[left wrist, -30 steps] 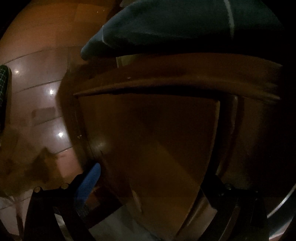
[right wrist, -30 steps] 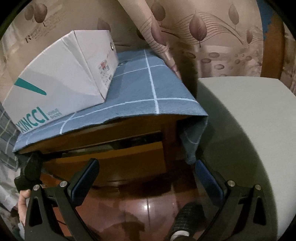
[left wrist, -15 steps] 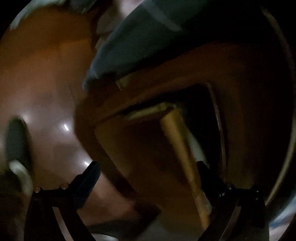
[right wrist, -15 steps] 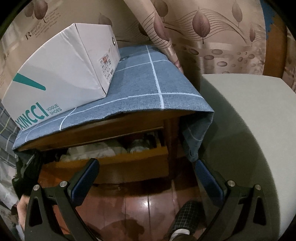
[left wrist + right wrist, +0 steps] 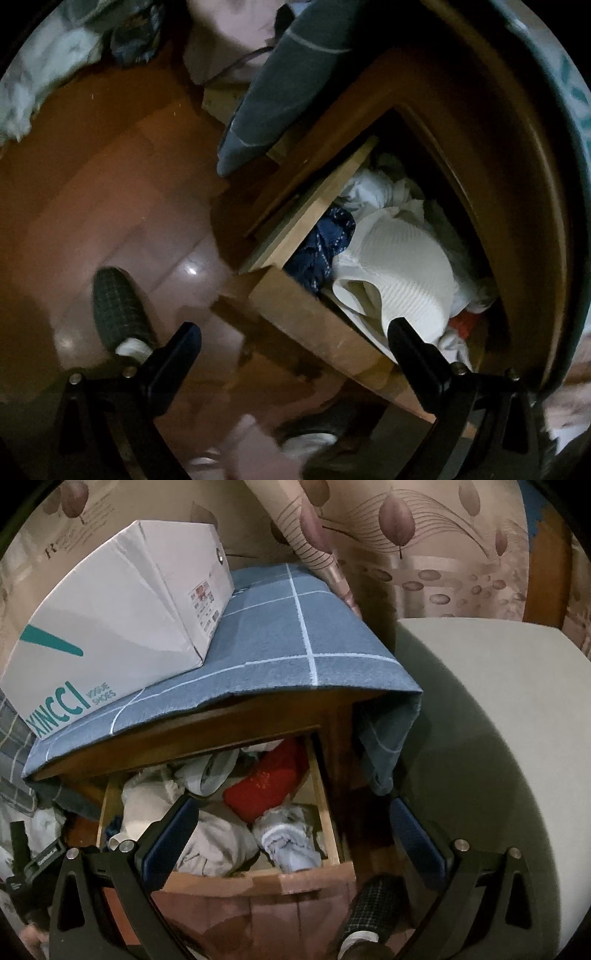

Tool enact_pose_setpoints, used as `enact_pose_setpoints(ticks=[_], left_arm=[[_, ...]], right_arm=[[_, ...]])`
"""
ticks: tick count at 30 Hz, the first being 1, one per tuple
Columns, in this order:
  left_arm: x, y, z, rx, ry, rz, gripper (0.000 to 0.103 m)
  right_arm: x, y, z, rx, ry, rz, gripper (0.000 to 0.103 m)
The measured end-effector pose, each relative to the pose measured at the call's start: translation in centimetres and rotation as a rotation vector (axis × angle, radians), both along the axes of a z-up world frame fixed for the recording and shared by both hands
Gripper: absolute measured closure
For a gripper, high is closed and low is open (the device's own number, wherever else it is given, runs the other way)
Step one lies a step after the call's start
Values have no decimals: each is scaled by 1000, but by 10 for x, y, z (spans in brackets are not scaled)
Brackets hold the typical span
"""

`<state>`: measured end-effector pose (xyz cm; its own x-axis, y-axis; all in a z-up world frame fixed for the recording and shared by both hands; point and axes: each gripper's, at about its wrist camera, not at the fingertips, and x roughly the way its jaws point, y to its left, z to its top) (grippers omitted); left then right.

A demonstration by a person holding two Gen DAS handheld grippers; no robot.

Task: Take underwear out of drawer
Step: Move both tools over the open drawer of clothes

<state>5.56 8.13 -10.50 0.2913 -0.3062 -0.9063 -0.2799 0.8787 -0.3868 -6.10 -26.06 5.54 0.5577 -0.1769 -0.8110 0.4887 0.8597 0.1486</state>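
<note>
A glossy brown floor [image 5: 273, 919] lies below a wooden nightstand [image 5: 229, 723] draped with a blue checked cloth [image 5: 295, 635], a white shoebox [image 5: 122, 609] on top. Its drawer [image 5: 258, 880] stands pulled out, packed with underwear [image 5: 218, 842]: white, pale blue and red pieces. My right gripper [image 5: 291, 834] hovers released above them. My left gripper [image 5: 295, 350] is spread wide too, at the drawer's front, holding nothing.
</note>
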Motion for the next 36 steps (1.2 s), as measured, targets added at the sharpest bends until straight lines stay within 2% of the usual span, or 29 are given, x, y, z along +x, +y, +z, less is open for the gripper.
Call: enact_pose_setpoints(ticks=[1,4,9,17,23,27,36], left_arm=[[-1,-2,3,39,-1,-24,0],[-2,-2,5,81,17,-63,0],[-8,-8,21,110,29,-102,0],[-19,-10,30,176,28,-154,0],[-26,-6,33,168,55,-158,0],[-21,-7,38,191,52,-167,0],[-20,-29,50,357,-31,-267,0]], right_arm=[[0,0,0,0,0,3,0],[1,2,0,3,-2,11,0],[1,5,0,2,6,18,0],[6,7,-2,19,20,35,0],[8,9,-7,35,30,48,0],[10,11,-13,44,48,63,0],[18,20,-26,95,111,138,0]])
